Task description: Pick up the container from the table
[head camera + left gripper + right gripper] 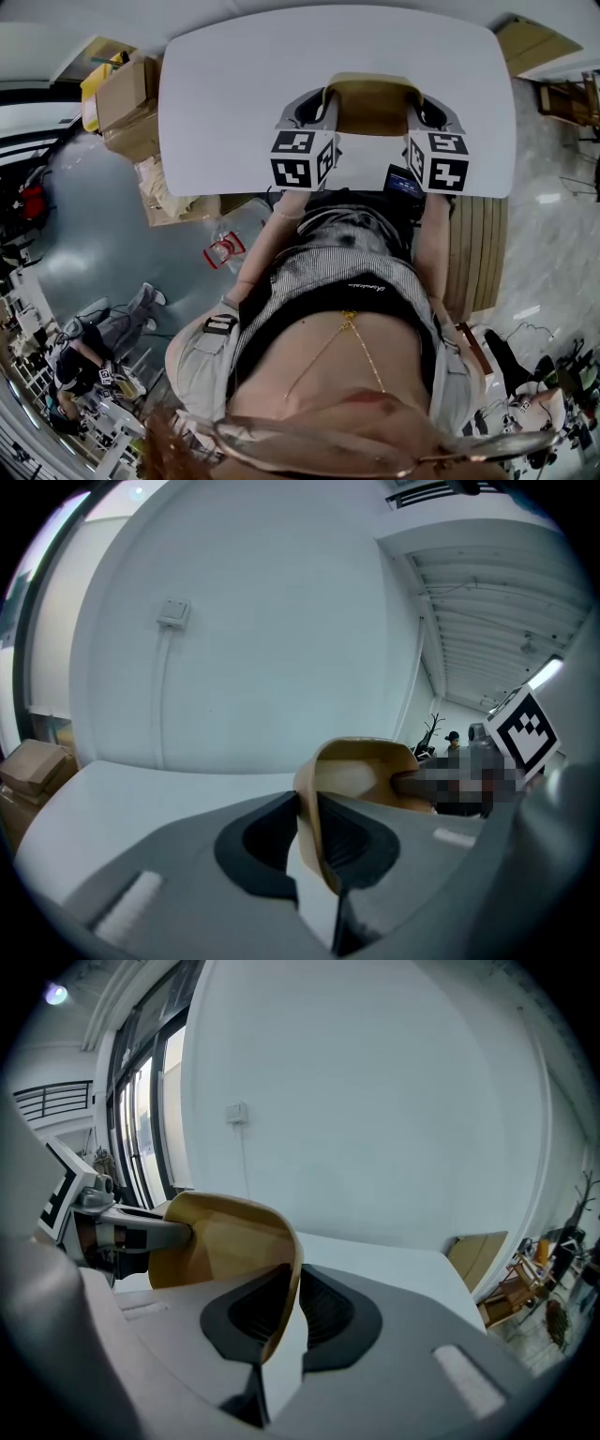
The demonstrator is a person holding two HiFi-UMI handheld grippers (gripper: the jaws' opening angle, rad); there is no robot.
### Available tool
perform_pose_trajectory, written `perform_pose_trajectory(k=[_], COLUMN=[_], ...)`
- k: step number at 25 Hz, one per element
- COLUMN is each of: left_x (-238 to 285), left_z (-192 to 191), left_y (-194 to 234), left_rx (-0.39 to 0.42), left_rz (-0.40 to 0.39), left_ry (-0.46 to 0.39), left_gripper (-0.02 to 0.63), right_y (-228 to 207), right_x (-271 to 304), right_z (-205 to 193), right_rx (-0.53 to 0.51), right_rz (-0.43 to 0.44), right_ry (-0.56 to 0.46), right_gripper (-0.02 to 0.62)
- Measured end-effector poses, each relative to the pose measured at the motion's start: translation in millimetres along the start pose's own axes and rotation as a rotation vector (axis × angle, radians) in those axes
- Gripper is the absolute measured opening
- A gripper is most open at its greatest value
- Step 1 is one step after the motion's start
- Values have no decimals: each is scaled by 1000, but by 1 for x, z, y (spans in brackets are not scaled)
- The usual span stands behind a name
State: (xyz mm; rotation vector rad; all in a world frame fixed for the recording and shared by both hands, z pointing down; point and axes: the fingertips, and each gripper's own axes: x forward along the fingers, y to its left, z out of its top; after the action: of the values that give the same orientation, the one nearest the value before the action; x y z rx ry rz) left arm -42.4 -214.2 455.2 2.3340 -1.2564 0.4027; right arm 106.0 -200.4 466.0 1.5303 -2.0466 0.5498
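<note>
The tan, thin-walled, rounded container (373, 105) is held over the white oval table (225, 103), with the left gripper (317, 105) pinched tight on its left rim and the right gripper (429, 108) clamped on the opposite rim.

cardboard boxes (127, 103): well left of jaws | wall switch (173, 613): above-left of jaws | slatted wooden bench (478, 253): right, behind jaws
</note>
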Motion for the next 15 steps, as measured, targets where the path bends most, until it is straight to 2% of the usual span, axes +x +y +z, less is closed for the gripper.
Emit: perform_pose_trajectory(k=[15], left_x=[6], left_z=[0], left_y=[0], left_rx=[-12], left_rz=[-3], left_ry=[12], left_gripper=[34], right_y=[-5], right_x=[5], right_z=[0], right_rx=[10], right_rz=[11], right_ry=[10], right_gripper=[58])
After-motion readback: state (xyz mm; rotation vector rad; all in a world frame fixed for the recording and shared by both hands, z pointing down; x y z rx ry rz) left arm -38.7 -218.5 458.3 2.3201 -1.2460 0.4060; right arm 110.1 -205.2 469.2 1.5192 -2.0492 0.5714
